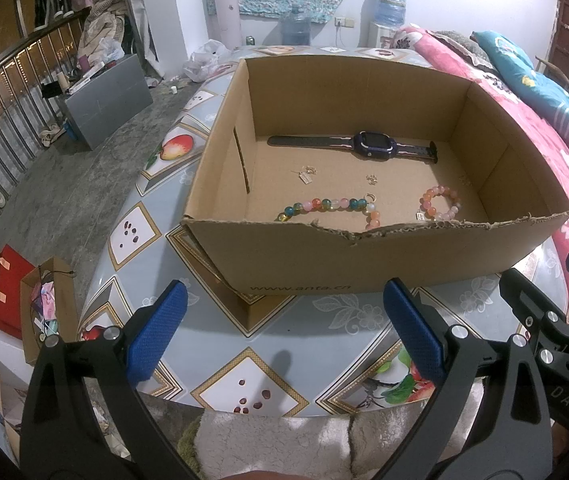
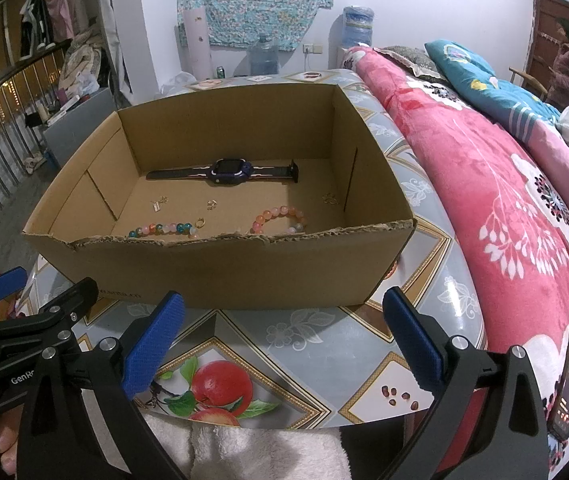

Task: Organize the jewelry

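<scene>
**Jewelry lies loose in an open box; both grippers empty**

An open cardboard box (image 1: pixel 364 258) with a ragged near rim stands on a tabletop (image 1: pixel 324 344) covered in a grey cloth printed with fruit. On the box floor, toward the far wall, a watch (image 1: pixel 374 144) lies flat with its strap stretched left to right; the case is dark purple and the strap is dark with pale pink edging. In the near half, a bead bracelet (image 1: pixel 330 206) of blue-green, pink, orange and clear beads lies open in a curve to the left, with a small gold ring at one end. To the right of it a second bracelet (image 1: pixel 440 202) of orange and pink beads forms a loop, a small gold charm hanging at its near side. Small gold pieces (image 1: pixel 307 174) lie scattered between the bracelets and the watch; they are too small to tell apart.

The near wall of the box bears "www.anta.cn". The other gripper's body shows "DAS" in the left view and "GenRo", cut off, in the right view.

The left gripper (image 1: pixel 284 332) hangs over the near tabletop, its blue fingers (image 1: pixel 156 336) spread wide and holding nothing. The right gripper (image 2: pixel 284 334) is likewise released and empty, just beside the left one. A pink floral blanket (image 2: pixel 504 208) lies on the right.
</scene>
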`<state>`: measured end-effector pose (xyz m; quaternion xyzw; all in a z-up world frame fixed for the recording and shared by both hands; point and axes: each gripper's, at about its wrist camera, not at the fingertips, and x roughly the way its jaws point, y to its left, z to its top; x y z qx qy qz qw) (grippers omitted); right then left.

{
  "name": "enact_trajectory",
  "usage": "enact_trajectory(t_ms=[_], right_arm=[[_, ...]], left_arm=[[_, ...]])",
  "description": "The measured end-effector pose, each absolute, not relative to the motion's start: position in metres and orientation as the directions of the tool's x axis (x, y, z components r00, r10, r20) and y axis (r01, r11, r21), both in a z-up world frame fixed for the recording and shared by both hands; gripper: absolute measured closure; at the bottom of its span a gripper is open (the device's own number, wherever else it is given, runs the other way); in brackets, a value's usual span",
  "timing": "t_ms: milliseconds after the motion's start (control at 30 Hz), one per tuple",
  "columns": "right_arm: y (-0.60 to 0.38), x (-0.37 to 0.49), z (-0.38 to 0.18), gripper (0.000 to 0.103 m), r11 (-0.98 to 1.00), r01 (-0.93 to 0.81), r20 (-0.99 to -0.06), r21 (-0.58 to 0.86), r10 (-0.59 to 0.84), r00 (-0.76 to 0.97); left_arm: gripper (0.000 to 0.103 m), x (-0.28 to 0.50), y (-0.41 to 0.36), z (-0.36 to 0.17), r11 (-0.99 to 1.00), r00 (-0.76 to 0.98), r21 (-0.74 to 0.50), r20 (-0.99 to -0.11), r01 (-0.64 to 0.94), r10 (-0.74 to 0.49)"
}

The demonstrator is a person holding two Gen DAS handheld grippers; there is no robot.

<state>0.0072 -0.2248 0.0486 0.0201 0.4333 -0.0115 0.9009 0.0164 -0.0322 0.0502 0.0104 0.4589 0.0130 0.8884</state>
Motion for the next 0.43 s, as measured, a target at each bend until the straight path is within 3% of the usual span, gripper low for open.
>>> enact_trajectory(t_ms=[433], right_arm=[[-0.2266, 0.0076, 0.0492, 0.006, 0.999, 0.041, -0.783, 0.030, -0.002, 0.622]], left_arm=[[0.008, 0.0150, -0.0343, 0.0472, 0.999, 0.574, 0.030, -0.818, -0.010, 0.030]])
